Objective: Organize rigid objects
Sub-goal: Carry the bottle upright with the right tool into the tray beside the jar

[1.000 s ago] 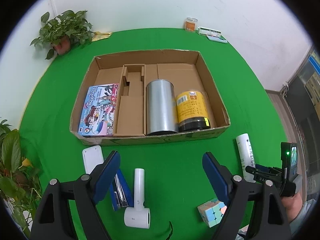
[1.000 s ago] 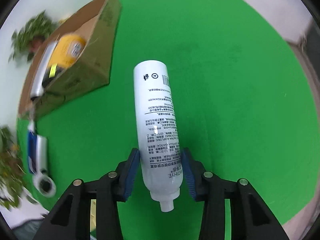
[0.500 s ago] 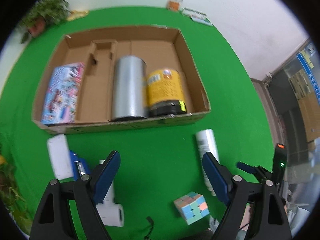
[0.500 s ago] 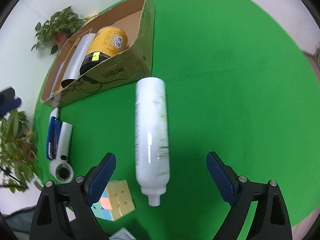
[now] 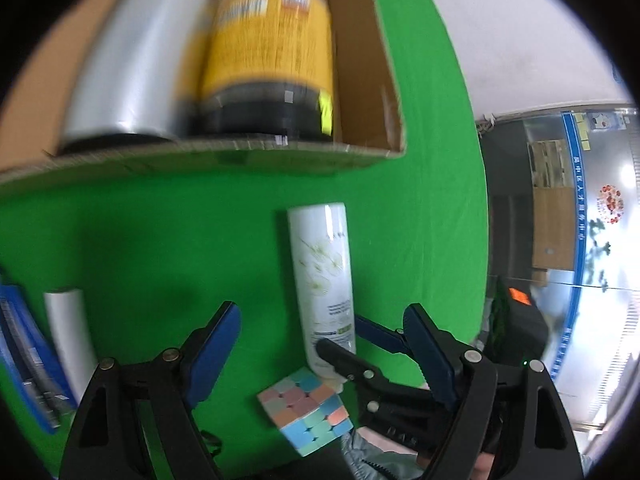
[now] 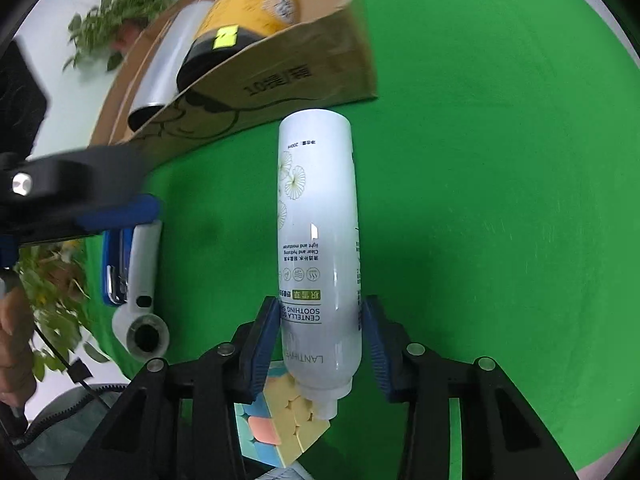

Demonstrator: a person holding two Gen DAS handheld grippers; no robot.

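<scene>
At 6 o'clock in the right wrist view, the right gripper (image 6: 320, 330) had its jaws closing on the bottle (image 6: 318, 240), pads on either side of its lower body just above the nozzle. Contact looked made on the left pad; the right pad was touching or just short, hard to say. Grabbing low near the neck made sense: it left the long body free to lead into the box.

The bottle lay flat on the green tabletop (image 6: 500, 200), nozzle at 6, base at 12, pointing at the near wall of the box (image 6: 280, 80). The box sat at 11 o'clock, with the yellow can (image 6: 256, 4) and the silver can (image 6: 168, 64) lying side by side against its right end, likely packed that way to keep the rest free for more items.

The cube (image 6: 280, 420) sat at 6, just beside the nozzle and partly under the left finger. Risk, in my view: the finger nudges it on the lift.

The left gripper (image 5: 320, 344) was spread wide and empty, aimed down over the cube (image 5: 306, 412) at 6 in its own view, with the bottle (image 5: 322, 272) at 12 between its fingers. Probably staged for the cube next.

The white tool (image 6: 140, 300) and stapler (image 6: 114, 268) lay together at 9, not yet boxed.
</scene>
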